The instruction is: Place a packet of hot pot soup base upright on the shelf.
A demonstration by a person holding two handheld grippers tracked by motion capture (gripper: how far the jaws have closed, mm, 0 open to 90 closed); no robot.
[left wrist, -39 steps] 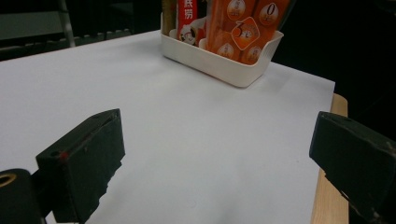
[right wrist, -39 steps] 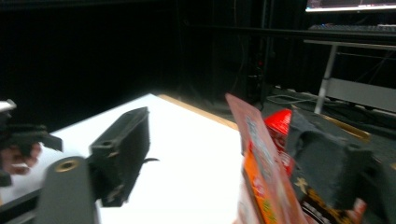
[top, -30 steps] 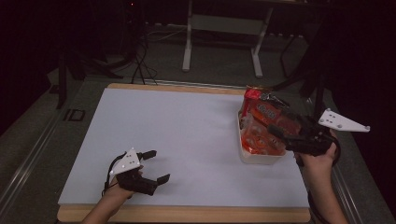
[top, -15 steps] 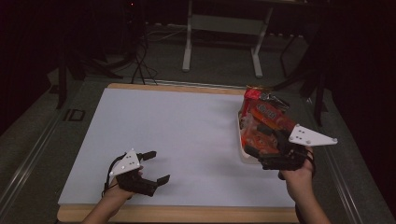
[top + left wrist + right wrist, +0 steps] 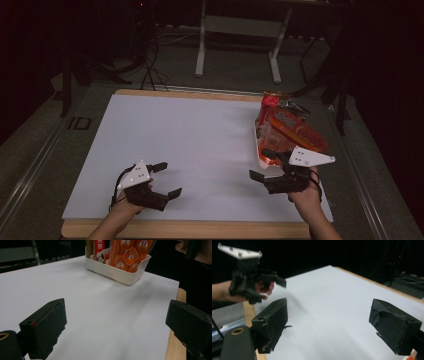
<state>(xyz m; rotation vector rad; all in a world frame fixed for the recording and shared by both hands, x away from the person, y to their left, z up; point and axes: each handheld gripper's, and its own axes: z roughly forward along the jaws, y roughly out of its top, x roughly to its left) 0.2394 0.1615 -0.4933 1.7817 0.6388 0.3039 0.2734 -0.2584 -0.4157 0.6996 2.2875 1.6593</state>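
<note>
Snack basket [image 5: 264, 161] sits just beside my wide, empty right claw [image 5: 265, 172]; a careless swing could tip it.

The room is dark all round; light falls from above onto the white table sheet [image 5: 200, 145], the brightest thing here. Faint soft shadows trail beside the white basket [image 5: 117, 270] (nothing hard-edged). The high view is dim and grainy. In both gripper views the near black jaws are slightly blurred, the background black.
</note>
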